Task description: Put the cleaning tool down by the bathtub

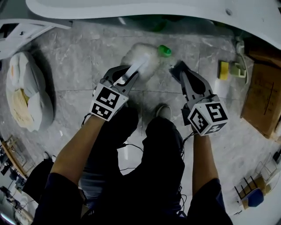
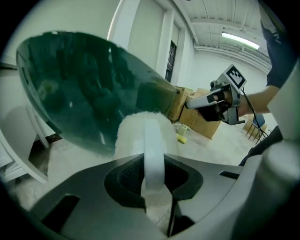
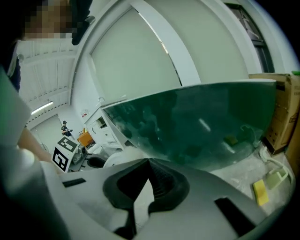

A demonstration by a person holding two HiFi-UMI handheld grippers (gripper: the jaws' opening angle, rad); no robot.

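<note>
The cleaning tool (image 1: 141, 61) is a white fluffy head on a flat white handle (image 2: 153, 152). We see it carried out in front of the person, its head low over the grey marble floor (image 1: 79, 66) and close to the foot of the bathtub (image 1: 131, 9). Whether the fluff touches the tiles we cannot tell. The left gripper (image 1: 128, 75) has it: in the left gripper view the two jaws stand partly apart and press on the handle from either side, with the fluffy head just past their tips and the tub's dark green outer wall behind it. The right gripper (image 1: 179, 69) hangs beside it, to the right of the head and apart from it. In its own view the jaw tips meet and nothing lies between them. A small green object (image 1: 164, 50) lies on the floor between the fluffy head and the tub (what it is we cannot make out). Further right a yellow sponge (image 1: 224, 69) sits on the tiles near the tub's end, and a cardboard box (image 1: 263, 99) stands beyond it. At the far left a white bag (image 1: 26, 94) lies slumped on the floor, well away from the tool. Below the grippers we see the person's shoe (image 1: 163, 110).
</note>
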